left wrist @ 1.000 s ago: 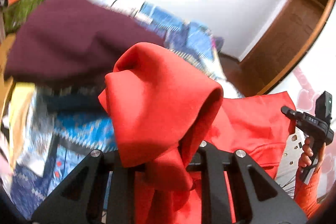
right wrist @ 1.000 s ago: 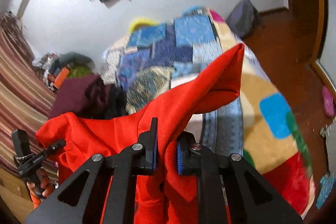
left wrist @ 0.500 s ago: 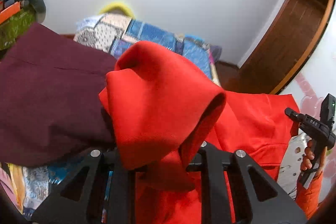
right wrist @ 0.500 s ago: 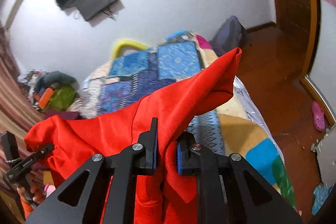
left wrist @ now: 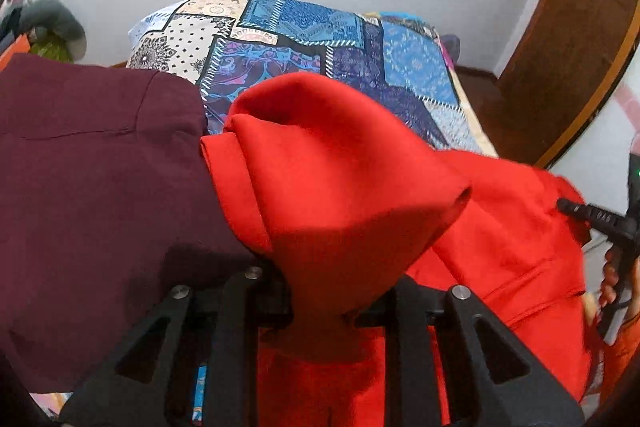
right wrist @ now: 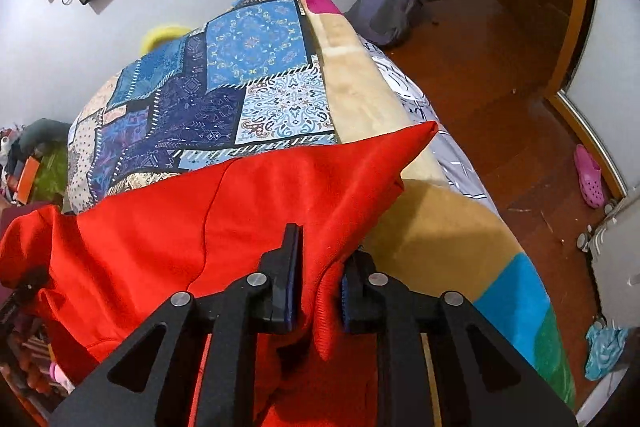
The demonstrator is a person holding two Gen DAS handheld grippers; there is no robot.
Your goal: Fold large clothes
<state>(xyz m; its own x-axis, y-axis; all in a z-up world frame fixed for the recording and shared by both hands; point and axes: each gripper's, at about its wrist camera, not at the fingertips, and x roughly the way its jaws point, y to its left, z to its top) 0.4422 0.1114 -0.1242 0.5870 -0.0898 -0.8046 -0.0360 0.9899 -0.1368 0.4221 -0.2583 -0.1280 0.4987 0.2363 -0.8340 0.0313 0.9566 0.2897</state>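
A large red garment (left wrist: 340, 179) hangs stretched between my two grippers above the bed. My left gripper (left wrist: 332, 301) is shut on a bunched corner of it, and the cloth drapes over the fingers. My right gripper (right wrist: 318, 291) is shut on the other edge of the red garment (right wrist: 224, 219), with a pointed corner sticking out to the right. The right gripper also shows at the right edge of the left wrist view (left wrist: 600, 219), held by a hand.
A patchwork blue quilt (right wrist: 248, 75) covers the bed, over a tan and coloured blanket (right wrist: 440, 227). A maroon garment (left wrist: 92, 179) lies at the left. A grey bag (right wrist: 388, 7) and a pink shoe (right wrist: 588, 179) sit on the wooden floor.
Both grippers have moved forward and lower over the bed with the red garment, which now spreads wider between them. The maroon garment fills more of the left wrist view.
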